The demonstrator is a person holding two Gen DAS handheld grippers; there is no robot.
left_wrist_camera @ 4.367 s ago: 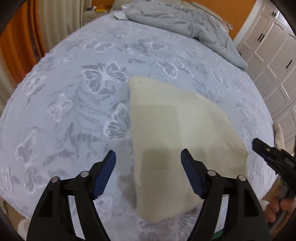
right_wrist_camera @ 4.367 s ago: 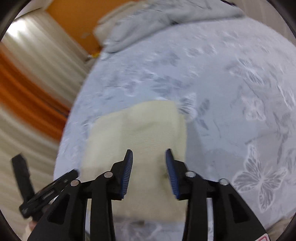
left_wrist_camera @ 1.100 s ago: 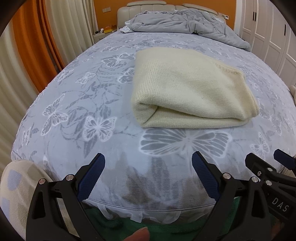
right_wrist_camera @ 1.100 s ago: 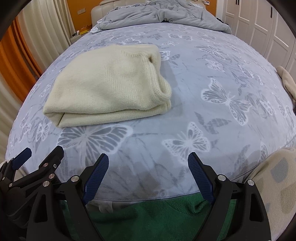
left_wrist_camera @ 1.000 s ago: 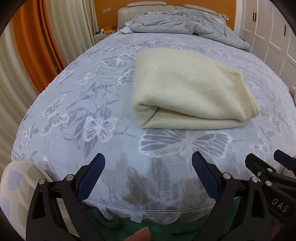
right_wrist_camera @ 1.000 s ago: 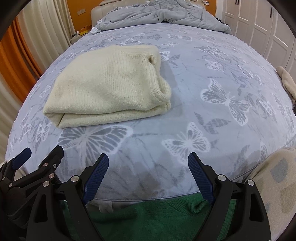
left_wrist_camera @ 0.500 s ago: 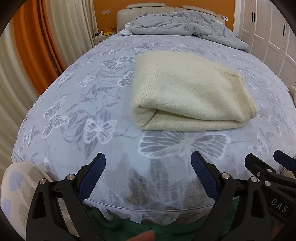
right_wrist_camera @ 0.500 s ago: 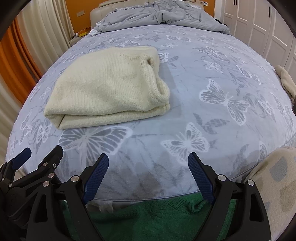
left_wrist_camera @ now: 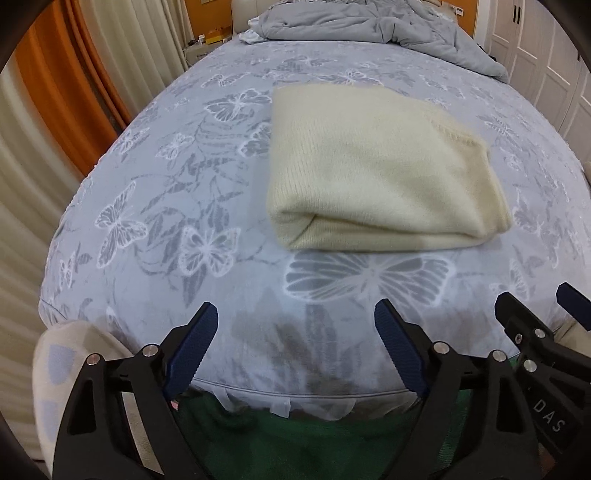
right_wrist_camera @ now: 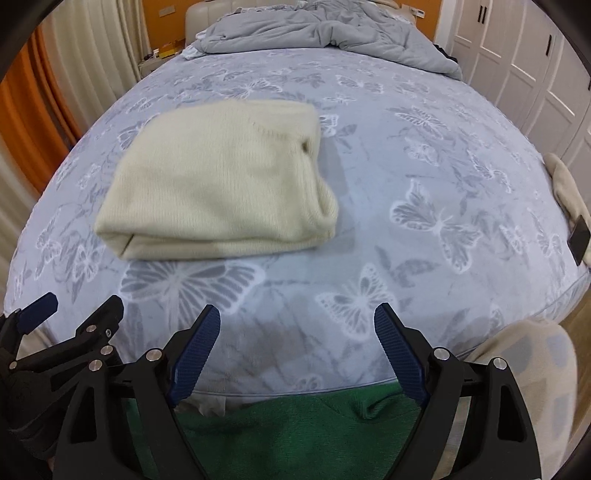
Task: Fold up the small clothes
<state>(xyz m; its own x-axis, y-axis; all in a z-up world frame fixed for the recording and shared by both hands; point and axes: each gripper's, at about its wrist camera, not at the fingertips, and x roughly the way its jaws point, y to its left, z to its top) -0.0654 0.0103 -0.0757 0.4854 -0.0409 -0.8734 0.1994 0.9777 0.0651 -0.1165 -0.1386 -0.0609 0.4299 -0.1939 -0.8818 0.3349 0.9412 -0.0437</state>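
1. The cream sweater (left_wrist_camera: 373,170) lies folded into a thick rectangle on the bed (left_wrist_camera: 155,206), in the near half of the butterfly-print cover, with its folded edge facing the foot of the bed.
2. The left gripper (left_wrist_camera: 295,332) hangs over the foot edge of the bed with its jaws spread wide, holding nothing and well short of the sweater.
3. The right gripper (right_wrist_camera: 297,332) sits beside it at the same edge, jaws just as wide and bare; from here the sweater (right_wrist_camera: 218,184) is ahead and to the left.
4. Each gripper shows in the other's view: the right gripper (left_wrist_camera: 532,325) at the lower right, the left gripper (right_wrist_camera: 70,317) at the lower left.
5. A rumpled grey duvet (right_wrist_camera: 317,29) is piled at the head of the bed.
6. A green cloth (right_wrist_camera: 306,432) lies below the bed's foot edge.
7. A dark phone (right_wrist_camera: 578,240) rests near the bed's right edge.
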